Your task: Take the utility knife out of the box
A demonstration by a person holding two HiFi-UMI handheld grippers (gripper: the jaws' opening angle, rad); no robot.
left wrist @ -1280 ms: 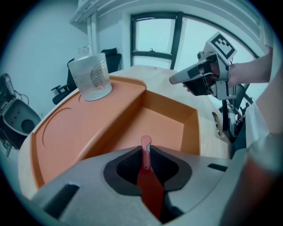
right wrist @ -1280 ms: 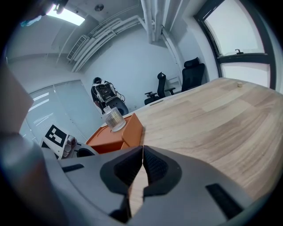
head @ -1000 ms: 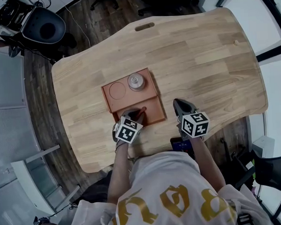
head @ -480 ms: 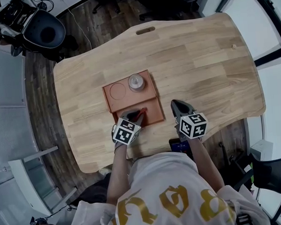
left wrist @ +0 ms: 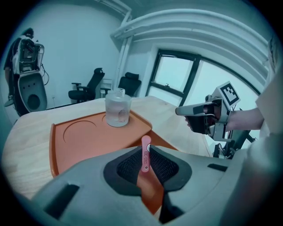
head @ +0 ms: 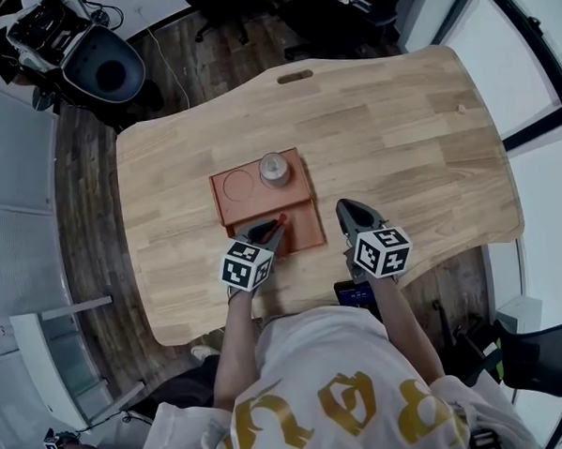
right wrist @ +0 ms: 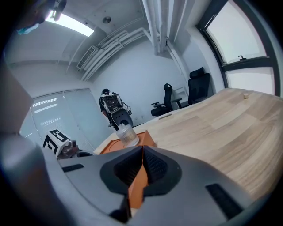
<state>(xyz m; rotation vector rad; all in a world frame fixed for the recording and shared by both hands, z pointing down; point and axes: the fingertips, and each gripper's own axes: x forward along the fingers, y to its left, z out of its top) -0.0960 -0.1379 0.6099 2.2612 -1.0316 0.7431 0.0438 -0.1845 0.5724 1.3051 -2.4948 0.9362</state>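
Note:
An orange box point(head: 304, 218) lies on the wooden table point(head: 399, 138), with a round recess and a clear glass jar point(head: 274, 168) in its far half. My left gripper point(head: 266, 232) hangs over the box's near compartment, shut on the thin pinkish-red utility knife point(head: 281, 220). In the left gripper view the knife point(left wrist: 145, 152) stands up between the pads of the left gripper point(left wrist: 145, 162), above the box point(left wrist: 84, 141). My right gripper point(head: 342, 208) hovers just right of the box, jaws shut with nothing held; in its own view the right gripper point(right wrist: 142, 155) has pads that meet.
The jar point(left wrist: 117, 108) stands at the box's far right corner. A dark phone-like thing point(head: 357, 293) sits at the table's near edge by the person's body. A slot point(head: 295, 76) is cut in the far edge. Office chairs and equipment stand on the floor beyond.
The left gripper has risen with the knife clamped in it, up from the box's near compartment. The right gripper has also lifted slightly beside the box.

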